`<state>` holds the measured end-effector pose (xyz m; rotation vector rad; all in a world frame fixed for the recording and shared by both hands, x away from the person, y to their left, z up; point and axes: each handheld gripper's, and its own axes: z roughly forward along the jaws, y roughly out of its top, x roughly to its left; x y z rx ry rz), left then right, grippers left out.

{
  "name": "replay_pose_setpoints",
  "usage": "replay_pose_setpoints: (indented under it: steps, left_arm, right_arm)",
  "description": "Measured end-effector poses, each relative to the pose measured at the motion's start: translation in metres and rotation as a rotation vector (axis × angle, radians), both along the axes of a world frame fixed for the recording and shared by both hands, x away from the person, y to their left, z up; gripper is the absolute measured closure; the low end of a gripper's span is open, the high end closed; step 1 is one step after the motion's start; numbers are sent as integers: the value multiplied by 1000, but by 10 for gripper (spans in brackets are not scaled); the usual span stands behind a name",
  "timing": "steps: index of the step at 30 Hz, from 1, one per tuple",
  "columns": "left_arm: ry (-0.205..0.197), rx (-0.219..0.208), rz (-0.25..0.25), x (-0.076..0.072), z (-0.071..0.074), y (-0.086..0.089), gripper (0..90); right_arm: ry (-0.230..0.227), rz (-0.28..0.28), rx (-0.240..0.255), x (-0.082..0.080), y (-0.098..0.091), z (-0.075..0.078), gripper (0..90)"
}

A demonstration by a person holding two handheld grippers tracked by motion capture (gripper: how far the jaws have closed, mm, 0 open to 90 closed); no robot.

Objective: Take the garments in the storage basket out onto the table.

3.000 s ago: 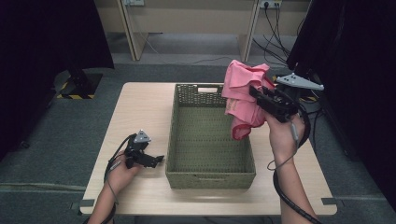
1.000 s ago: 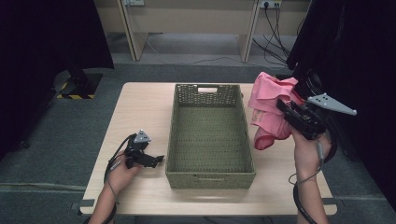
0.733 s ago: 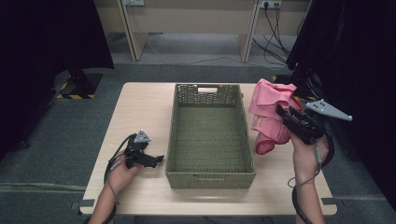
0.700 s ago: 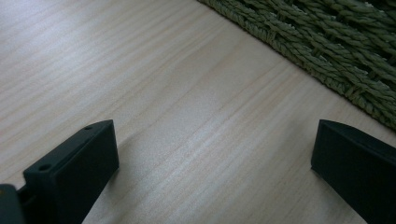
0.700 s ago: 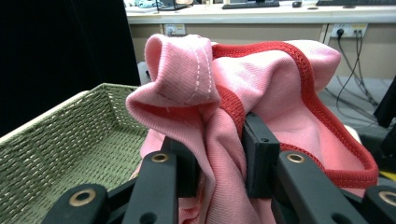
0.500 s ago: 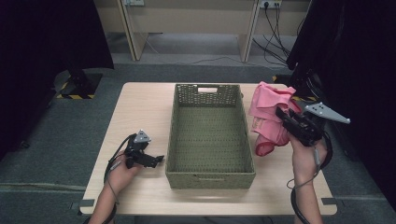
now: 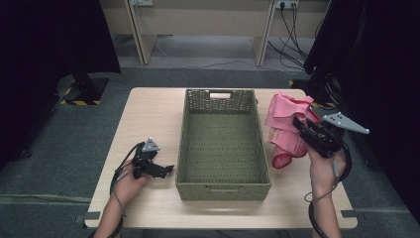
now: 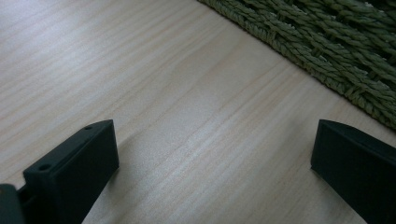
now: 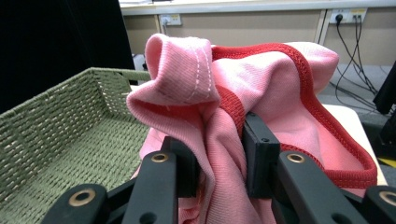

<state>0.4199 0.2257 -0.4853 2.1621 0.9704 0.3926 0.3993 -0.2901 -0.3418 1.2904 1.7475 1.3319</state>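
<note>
1. The right claw (image 7: 301, 125) is clamped on a pink garment (image 7: 285, 124) with red trim; in the right gripper view the two black jaws pinch a bunched fold of the garment (image 9: 219, 140) between them.
2. The garment hangs over the right part of the table (image 7: 148, 114), just beside the right wall of the green woven basket (image 7: 223, 144), outside it. Its lower end lies close to the tabletop; whether it touches cannot be told from above.
3. The left claw (image 7: 168, 169) lies low on the table near the basket's left wall, held by the left hand (image 7: 130, 179). Its jaws stand wide apart with only bare wood between them, as the left gripper view shows.
4. In that view the basket's (image 8: 327, 42) woven base crosses the upper right corner, close to the jaws but apart from them.
5. The basket stands between the two claws, with a handle slot in its far wall.
6. Around the table: grey floor, black curtains at both sides, desk legs and cables at the far wall.
7. The garment's lower folds are hidden behind the jaws in the right gripper view, and its overall shape is hard to make out.
</note>
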Motion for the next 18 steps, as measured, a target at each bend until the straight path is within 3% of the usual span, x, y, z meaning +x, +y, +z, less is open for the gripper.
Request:
replay_pose_setpoints:
  steps: [9, 18]
  left_arm:
    - [0, 0, 0, 0, 0, 0, 0]
    - [0, 0, -3, 1, 0, 0, 0]
  right_arm:
    - [9, 1, -6, 3, 1, -7, 700]
    - [36, -4, -24, 9, 5, -24, 697]
